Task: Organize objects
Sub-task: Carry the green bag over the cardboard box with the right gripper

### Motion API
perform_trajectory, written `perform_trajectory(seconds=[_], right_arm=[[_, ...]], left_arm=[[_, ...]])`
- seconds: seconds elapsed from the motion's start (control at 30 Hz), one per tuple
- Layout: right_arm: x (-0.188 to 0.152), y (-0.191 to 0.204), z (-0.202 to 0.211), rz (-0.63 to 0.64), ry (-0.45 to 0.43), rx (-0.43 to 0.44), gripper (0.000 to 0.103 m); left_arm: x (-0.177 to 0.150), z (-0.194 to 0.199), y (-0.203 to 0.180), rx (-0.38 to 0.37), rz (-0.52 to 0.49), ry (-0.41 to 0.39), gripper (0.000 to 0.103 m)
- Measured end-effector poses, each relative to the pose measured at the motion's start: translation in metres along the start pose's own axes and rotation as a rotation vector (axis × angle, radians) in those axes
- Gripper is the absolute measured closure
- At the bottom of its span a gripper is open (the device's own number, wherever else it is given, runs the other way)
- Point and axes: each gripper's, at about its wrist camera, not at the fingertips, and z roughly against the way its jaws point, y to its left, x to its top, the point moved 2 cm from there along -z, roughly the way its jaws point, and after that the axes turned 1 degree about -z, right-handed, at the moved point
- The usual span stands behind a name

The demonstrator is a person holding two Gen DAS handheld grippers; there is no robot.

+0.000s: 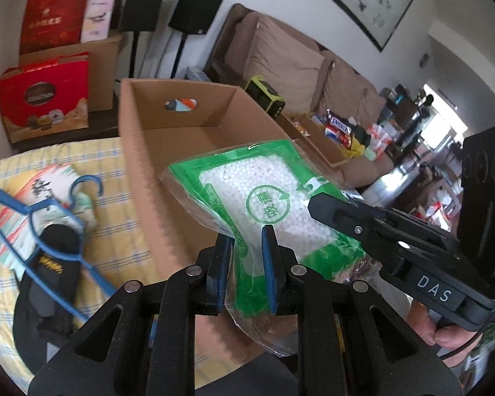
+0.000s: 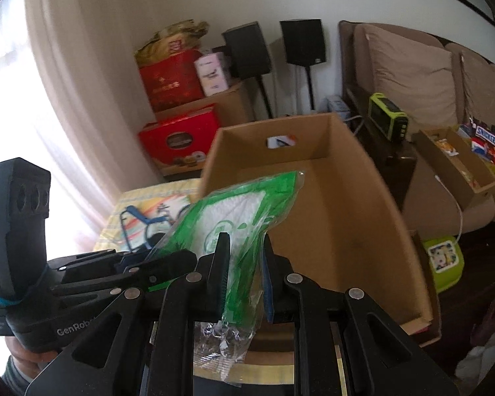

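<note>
A green-edged clear bag of white beads (image 1: 264, 198) hangs in the air over the near edge of an open cardboard box (image 1: 142, 171). My left gripper (image 1: 246, 241) is shut on the bag's lower edge, its blue pads pinching the plastic. My right gripper (image 1: 313, 203) comes in from the right and clamps the bag's right side. In the right wrist view the bag (image 2: 234, 217) runs up between the right gripper's (image 2: 244, 244) shut pads, with the left gripper (image 2: 181, 257) holding it from the left. The box (image 2: 346, 231) lies just beyond, its floor bare.
A blue hanger (image 1: 49, 211), a black slipper (image 1: 49, 264) and printed packets lie on the yellow checked cloth (image 1: 115, 231) left of the box. Red gift boxes (image 1: 46, 99) and speakers (image 1: 194, 10) stand behind. A sofa (image 1: 287, 62) with a snack carton (image 1: 333, 128) is at right.
</note>
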Motion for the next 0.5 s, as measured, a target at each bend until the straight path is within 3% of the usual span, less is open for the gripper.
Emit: perform_trajectory(seconds=[0.33,0.5], right_arm=[[-0.003,-0.073,-0.029,-0.048,0.075,-0.075,0.087],[-0.014,-0.096,-0.042,-0.024,0.086,-0.193,0.078]], left_arm=[[0.006,-0.078,-0.038,0.056,-0.013,0.144,0.086],[-0.003,-0.107,-0.038,0.069,0.015,0.231,0.079]])
